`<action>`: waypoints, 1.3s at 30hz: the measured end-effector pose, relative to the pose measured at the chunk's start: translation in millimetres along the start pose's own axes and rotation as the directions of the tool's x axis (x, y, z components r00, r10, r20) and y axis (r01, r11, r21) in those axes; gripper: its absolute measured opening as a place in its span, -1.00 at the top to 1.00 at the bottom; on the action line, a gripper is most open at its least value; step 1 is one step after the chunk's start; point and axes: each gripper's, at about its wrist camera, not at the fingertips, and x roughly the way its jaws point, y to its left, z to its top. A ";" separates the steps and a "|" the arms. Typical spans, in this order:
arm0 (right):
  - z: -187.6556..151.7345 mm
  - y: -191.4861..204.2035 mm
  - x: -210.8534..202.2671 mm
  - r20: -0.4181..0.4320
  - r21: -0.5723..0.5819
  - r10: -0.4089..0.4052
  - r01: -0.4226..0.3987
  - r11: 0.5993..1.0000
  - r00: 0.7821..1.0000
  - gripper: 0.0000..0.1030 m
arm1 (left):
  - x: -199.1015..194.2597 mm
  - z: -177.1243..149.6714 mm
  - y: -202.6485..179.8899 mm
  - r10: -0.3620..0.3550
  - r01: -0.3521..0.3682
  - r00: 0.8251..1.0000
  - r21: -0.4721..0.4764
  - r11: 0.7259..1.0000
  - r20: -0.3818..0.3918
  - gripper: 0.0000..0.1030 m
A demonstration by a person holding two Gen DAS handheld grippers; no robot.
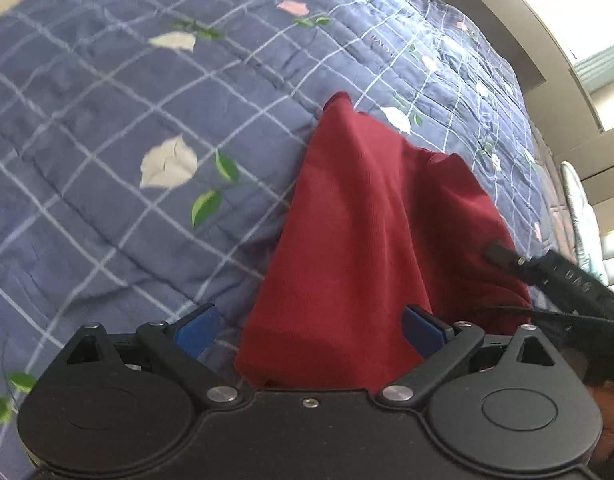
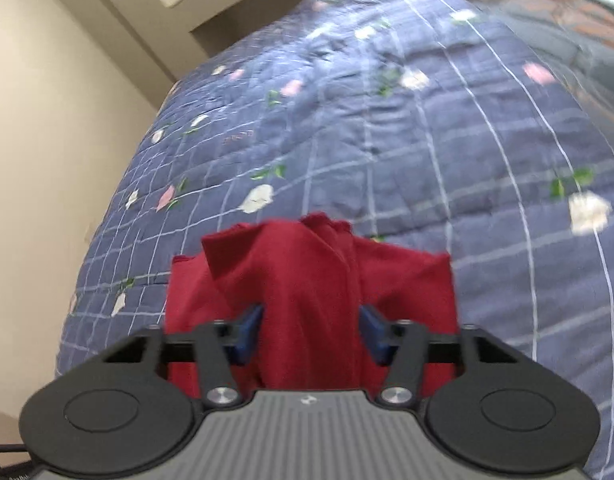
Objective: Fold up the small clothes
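In the left wrist view, the red cloth (image 1: 371, 240) lies on the blue flowered blanket (image 1: 127, 100) and runs from between the blue fingers (image 1: 197, 330) of the left gripper (image 1: 311, 336) out to the far side; the jaws are spread wide and let the cloth sit loose. The other gripper's black tip (image 1: 547, 268) pokes in at the right, touching the cloth. In the right wrist view, the right gripper (image 2: 311, 328) has the bunched cloth (image 2: 307, 300) pressed between its blue fingers (image 2: 249, 332), above the blanket (image 2: 427, 140).

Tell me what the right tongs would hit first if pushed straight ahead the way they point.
The red garment: it already sits bunched between the right tongs, directly ahead. Beyond it lies the blue floral quilt, though depth there is hard to judge.
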 end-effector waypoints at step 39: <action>-45.5 -24.1 -16.6 -0.026 -0.249 -0.247 0.233 0.940 0.969 0.54 | 20.8 -11.7 6.7 0.052 -0.040 0.993 0.117 0.992 -0.108 -0.08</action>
